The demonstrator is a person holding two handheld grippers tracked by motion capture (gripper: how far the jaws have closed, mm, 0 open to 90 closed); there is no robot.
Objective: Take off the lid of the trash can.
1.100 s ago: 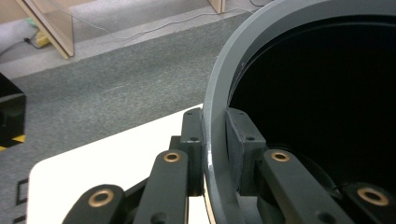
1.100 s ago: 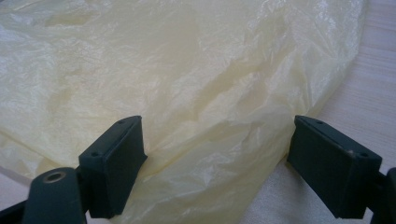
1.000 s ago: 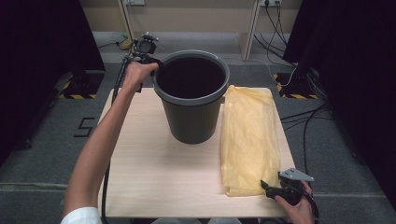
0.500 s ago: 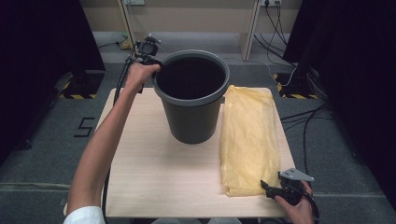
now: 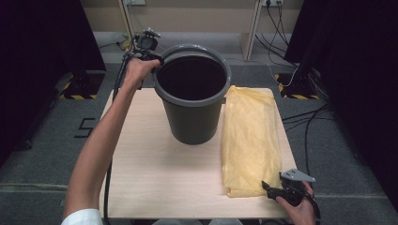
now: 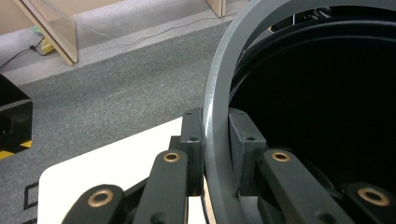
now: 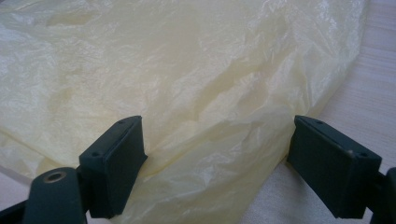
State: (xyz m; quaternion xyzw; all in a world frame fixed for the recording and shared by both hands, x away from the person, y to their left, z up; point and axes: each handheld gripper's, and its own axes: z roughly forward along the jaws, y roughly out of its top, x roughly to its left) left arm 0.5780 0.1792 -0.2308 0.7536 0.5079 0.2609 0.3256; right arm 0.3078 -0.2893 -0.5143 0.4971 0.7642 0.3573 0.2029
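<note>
A dark grey plastic bin (image 5: 192, 108) stands upright on the light wooden table (image 5: 141, 159). My left gripper (image 5: 157, 63) is at the bin's far left edge. In the left gripper view its jaws (image 6: 216, 126) straddle the grey rim (image 6: 217, 93), one pad outside and one inside, both pressed against it. A folded yellow plastic bag (image 5: 251, 136) lies flat to the right of the bin. My right gripper (image 5: 268, 187) sits at the bag's near end, open. The right gripper view has the crinkled bag (image 7: 187, 70) between its wide-apart jaws (image 7: 217, 154), not pinched.
The table is small, with grey carpet around it. Cables run over the floor at the right (image 5: 305, 122) and back. Wooden furniture legs (image 5: 251, 28) stand behind the table. Bare tabletop lies left of and in front of the bin.
</note>
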